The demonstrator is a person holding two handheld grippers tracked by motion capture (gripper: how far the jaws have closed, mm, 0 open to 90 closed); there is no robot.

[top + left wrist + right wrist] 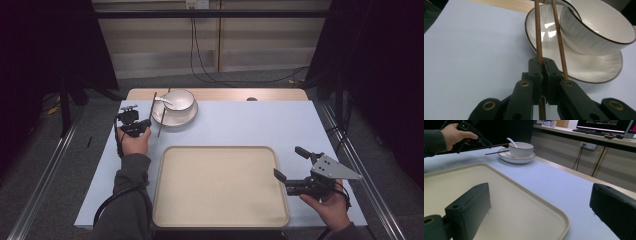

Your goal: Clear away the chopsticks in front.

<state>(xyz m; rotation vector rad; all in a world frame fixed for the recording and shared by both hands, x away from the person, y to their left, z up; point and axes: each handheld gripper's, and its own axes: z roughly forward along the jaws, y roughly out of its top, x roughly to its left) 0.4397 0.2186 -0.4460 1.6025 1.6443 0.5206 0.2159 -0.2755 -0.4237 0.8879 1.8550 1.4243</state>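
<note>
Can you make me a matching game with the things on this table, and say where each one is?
Things:
1. spoon
2. bowl
3. chopstick
4. tray

Places:
A. lying bare in the middle of the table
B. pinched in the left hand-held gripper
C. standing on the white plate
D. resting inside the bowl

Right pairs: 1-D, 2-C, 3-B, 4-A

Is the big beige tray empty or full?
Empty. The big beige tray has nothing lying in it; the white bowl sits on its white plate beyond it.
</note>
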